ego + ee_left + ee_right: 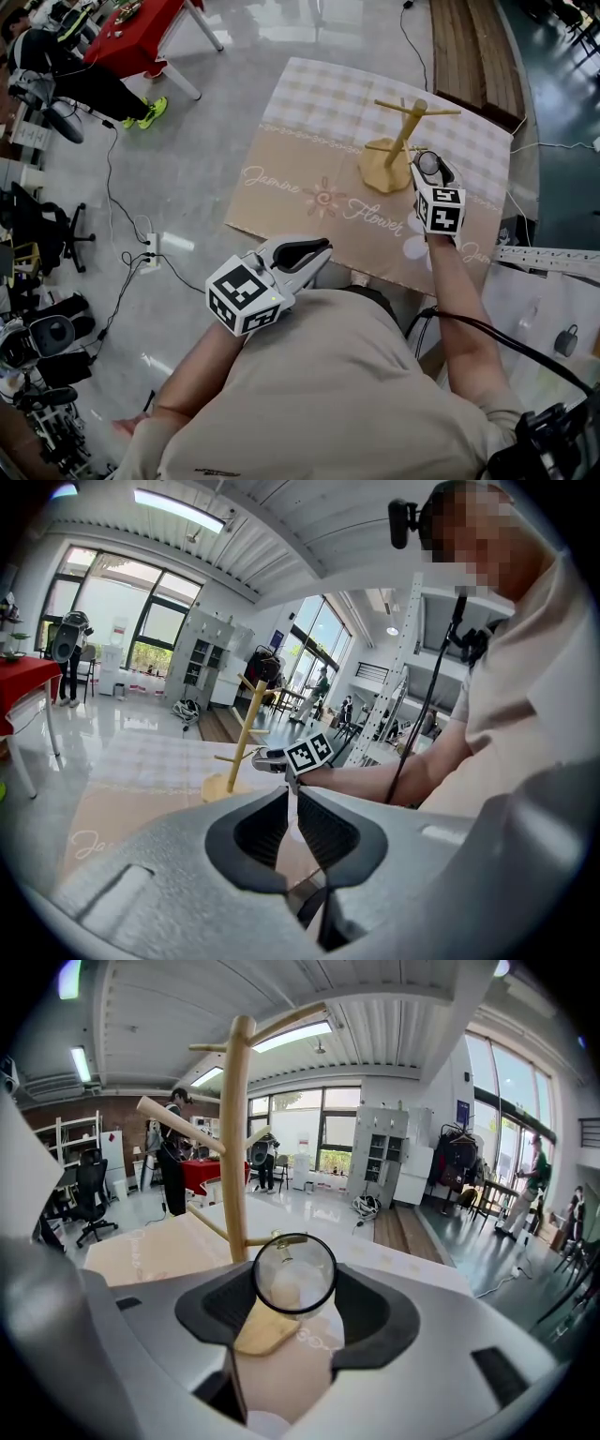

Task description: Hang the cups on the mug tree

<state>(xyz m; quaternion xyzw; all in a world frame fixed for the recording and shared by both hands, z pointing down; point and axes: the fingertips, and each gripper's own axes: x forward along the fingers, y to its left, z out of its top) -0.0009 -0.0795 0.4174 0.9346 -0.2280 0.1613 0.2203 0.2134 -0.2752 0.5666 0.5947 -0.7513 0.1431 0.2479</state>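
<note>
The wooden mug tree (403,139) stands on the tan cloth of the table (300,159), its pegs bare. My right gripper (433,176) is just right of its trunk, shut on a clear glass cup (428,163). In the right gripper view the cup (294,1274) sits between the jaws with its round end toward the camera. A low peg (265,1239) of the tree (234,1138) touches or nearly touches the cup's top edge. My left gripper (323,248) hangs near my chest at the table's front edge. It (292,797) is shut on nothing.
A checked cloth (328,94) covers the table's far part. On the floor lie a power strip with cables (150,248) to the left and wooden planks (473,56) beyond the table. A red table (141,33) and a seated person (56,70) are far left.
</note>
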